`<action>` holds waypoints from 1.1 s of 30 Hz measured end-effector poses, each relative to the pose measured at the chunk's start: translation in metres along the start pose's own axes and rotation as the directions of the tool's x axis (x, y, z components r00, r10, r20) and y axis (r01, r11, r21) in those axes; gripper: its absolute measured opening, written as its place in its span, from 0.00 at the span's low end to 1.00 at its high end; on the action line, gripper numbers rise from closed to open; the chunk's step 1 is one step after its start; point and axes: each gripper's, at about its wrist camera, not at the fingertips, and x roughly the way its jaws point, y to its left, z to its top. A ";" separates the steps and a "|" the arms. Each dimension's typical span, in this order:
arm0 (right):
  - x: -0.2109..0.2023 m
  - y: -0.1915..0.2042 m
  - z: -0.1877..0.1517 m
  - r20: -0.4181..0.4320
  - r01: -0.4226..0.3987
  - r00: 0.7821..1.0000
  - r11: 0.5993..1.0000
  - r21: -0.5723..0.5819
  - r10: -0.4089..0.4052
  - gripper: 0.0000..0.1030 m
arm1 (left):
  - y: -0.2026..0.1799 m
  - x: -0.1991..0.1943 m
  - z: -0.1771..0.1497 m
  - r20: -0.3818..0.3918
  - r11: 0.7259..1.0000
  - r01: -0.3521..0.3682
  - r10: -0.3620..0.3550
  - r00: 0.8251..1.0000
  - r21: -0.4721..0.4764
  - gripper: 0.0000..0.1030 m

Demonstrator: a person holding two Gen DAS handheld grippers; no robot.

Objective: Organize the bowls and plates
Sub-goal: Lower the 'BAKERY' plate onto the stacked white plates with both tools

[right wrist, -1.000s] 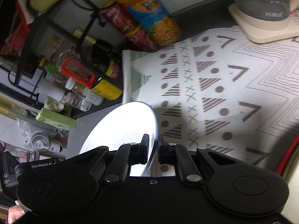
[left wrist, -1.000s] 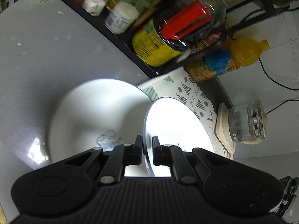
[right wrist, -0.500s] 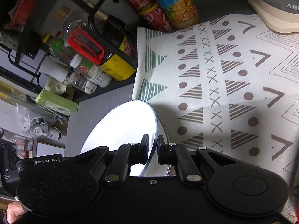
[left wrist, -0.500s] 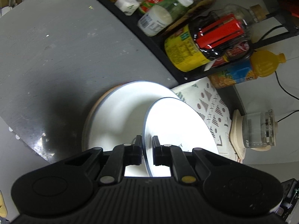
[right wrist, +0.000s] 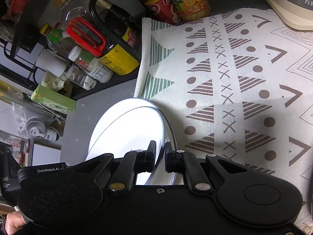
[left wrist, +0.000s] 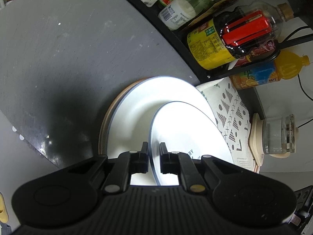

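Each hand-held gripper, left [left wrist: 153, 152] and right [right wrist: 160, 151], pinches one white plate [left wrist: 187, 137]

My left tongs [left wrist: 153, 158]: matte black plastic, ribbed housing below, two rounded lobes with shallow circular recesses, linkage arms pinned by one silver and one brass-coloured rivet. My right tongs [right wrist: 160, 157]: same black build, stippled left lobe, smooth right lobe, small centre screw, white "GenRobot.AI" lettering. Bare skin of my hand [right wrist: 13, 220] shows at lower left.
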 end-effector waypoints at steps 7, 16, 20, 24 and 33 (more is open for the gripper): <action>0.005 -0.005 -0.004 -0.015 0.009 1.000 1.000 0.009 -0.009 0.09 | 0.003 0.005 -0.003 -0.007 1.000 -0.011 0.011 1.000 -0.003 0.08; 0.009 -0.005 -0.005 -0.015 0.006 1.000 1.000 0.010 -0.006 0.05 | 0.006 0.009 -0.005 0.000 0.999 -0.048 0.048 0.999 0.018 0.09; 0.011 -0.006 -0.006 -0.006 0.004 1.000 1.000 0.023 -0.004 0.05 | 0.007 0.009 -0.006 0.014 0.998 -0.059 0.058 0.998 0.022 0.09; 0.015 -0.008 -0.006 -0.007 -0.008 1.000 0.999 0.040 0.008 0.04 | 0.008 0.008 -0.004 0.019 0.997 -0.073 0.072 0.997 0.028 0.09; 0.023 -0.009 -0.008 0.010 -0.023 1.000 0.998 0.060 0.023 0.04 | 0.005 0.010 0.001 0.017 0.992 -0.114 0.114 0.993 0.048 0.11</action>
